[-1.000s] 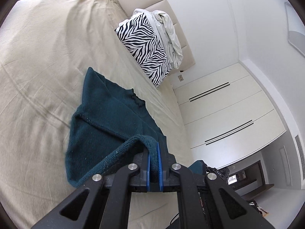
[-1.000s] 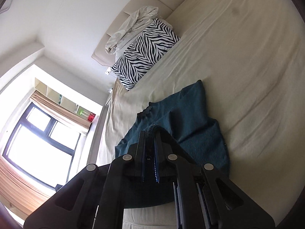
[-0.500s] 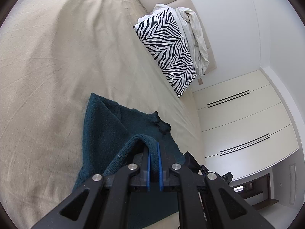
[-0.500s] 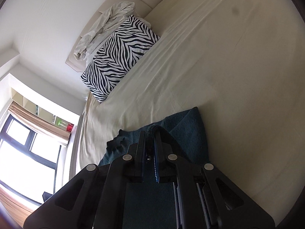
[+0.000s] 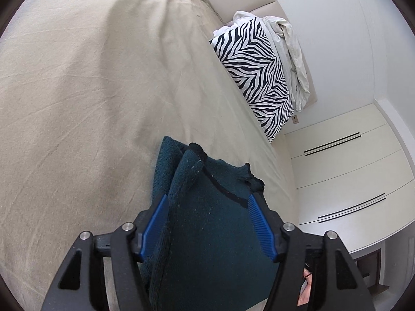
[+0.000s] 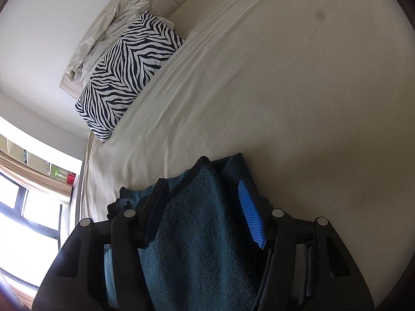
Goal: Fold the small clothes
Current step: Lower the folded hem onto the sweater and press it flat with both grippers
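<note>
A dark teal knit garment (image 5: pixel 212 207) lies folded on the beige bed sheet (image 5: pixel 90 90), near the bed's front edge. My left gripper (image 5: pixel 207 207) is open, its blue pads (image 5: pixel 155 220) standing wide on either side of the cloth. The same garment (image 6: pixel 197 220) fills the lower middle of the right wrist view. My right gripper (image 6: pixel 205 202) is open too, with its blue pad (image 6: pixel 250 217) apart from the fabric fold between the jaws.
A zebra-print pillow (image 5: pixel 259 77) and a crumpled white sheet (image 5: pixel 293 51) lie at the headboard; both show in the right wrist view, pillow (image 6: pixel 129 72). White wardrobe doors (image 5: pixel 342 181) stand beside the bed. A window (image 6: pixel 28 220) is at the left.
Both grippers were shut on the teal garment's edge and carried it forward over itself. Now both have opened and the cloth lies loose between the jaws.
</note>
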Tool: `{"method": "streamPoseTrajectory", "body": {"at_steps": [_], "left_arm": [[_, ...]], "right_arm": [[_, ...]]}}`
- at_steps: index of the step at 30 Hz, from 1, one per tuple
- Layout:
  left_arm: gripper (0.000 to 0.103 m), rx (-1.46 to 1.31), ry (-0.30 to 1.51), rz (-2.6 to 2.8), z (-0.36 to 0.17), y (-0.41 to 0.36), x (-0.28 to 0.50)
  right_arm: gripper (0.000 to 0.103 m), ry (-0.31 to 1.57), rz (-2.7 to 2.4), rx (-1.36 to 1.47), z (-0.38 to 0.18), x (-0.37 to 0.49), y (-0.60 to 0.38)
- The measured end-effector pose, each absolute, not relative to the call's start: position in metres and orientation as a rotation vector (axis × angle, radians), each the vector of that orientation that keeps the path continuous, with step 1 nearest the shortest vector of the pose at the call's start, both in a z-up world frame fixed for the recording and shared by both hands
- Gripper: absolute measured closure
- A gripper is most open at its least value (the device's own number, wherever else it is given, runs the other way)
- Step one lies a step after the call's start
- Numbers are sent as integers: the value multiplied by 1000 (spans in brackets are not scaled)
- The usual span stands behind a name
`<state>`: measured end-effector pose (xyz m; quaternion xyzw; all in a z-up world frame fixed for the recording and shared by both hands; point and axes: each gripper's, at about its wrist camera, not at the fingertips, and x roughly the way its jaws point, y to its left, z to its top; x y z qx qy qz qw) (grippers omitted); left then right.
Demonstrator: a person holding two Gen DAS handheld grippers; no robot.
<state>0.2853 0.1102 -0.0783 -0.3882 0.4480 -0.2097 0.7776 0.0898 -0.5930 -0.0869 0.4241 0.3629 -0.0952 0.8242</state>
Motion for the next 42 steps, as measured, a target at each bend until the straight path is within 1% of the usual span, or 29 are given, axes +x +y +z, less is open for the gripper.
{"method": "streamPoseTrajectory", "body": {"at_steps": [3,6,8,10,13,14,15,16,17,19,21,23,25,31,33,35,37,42], "left_arm": [[37,-760,948,-453,-71,109,261],[38,-694,947,-441,-71,107,232],[42,-662,952,-437,-73,104,216],[42,-637,957,-432,-76,101,201],[47,-582,965,-405,-82,96,188],[52,-570,972,-398,-84,95,185],[54,-561,976,-395,-86,95,183],[57,-554,977,-395,-88,94,181],[59,-544,975,-394,-88,92,179],[60,-515,971,-390,-88,89,178],[64,-501,981,-380,-91,87,179],[71,-505,991,-370,-96,87,181],[75,-497,991,-359,-97,87,181],[78,-482,991,-352,-100,88,178],[82,-479,996,-346,-101,89,178],[90,-471,1004,-343,-102,89,178],[93,-458,1012,-342,-103,90,177],[95,-411,1017,-342,-104,88,172]], "right_arm": [[48,773,-180,886,-79,64,-592],[49,805,-154,787,-69,35,-579],[49,828,-140,705,-64,15,-567],[49,853,-144,622,-62,-4,-553],[51,884,-133,554,-66,-24,-538],[54,898,-132,538,-69,-30,-534],[56,910,-130,524,-71,-34,-532],[61,918,-128,511,-74,-39,-528],[68,924,-129,498,-75,-42,-526],[72,925,-140,476,-77,-50,-523],[80,926,-146,466,-76,-53,-523],[91,930,-155,456,-76,-53,-524],[96,936,-161,450,-75,-52,-526],[98,924,-180,438,-72,-56,-529],[98,920,-186,442,-72,-58,-529],[98,916,-190,453,-73,-62,-529],[98,916,-193,460,-74,-65,-530],[99,913,-189,496,-79,-70,-535]]}}
